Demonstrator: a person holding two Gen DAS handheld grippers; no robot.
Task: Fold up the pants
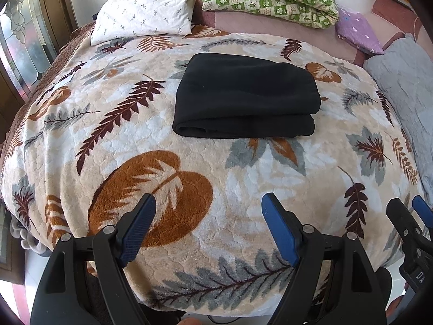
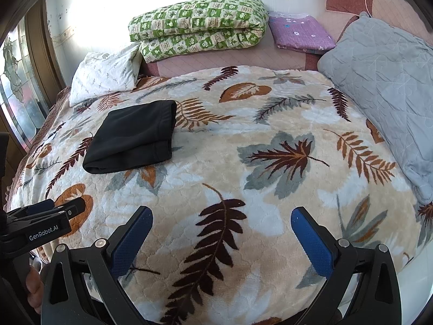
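On the leaf-print blanket (image 1: 162, 140), folded black pants (image 1: 246, 97), both hand-held grippers empty, jaws apart, left (image 1: 208, 230) marked "GenRobot.AI", right (image 2: 222, 238).

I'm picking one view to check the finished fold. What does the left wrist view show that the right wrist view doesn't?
Left wrist only: the pants' rolled front fold head-on, and both blue pads of the open left tool.

Right wrist only: the pants' stacked side hems, the whole grey pillow, and the open right tool.

Both: folded black pants untouched on the leaf blanket, green quilt behind.
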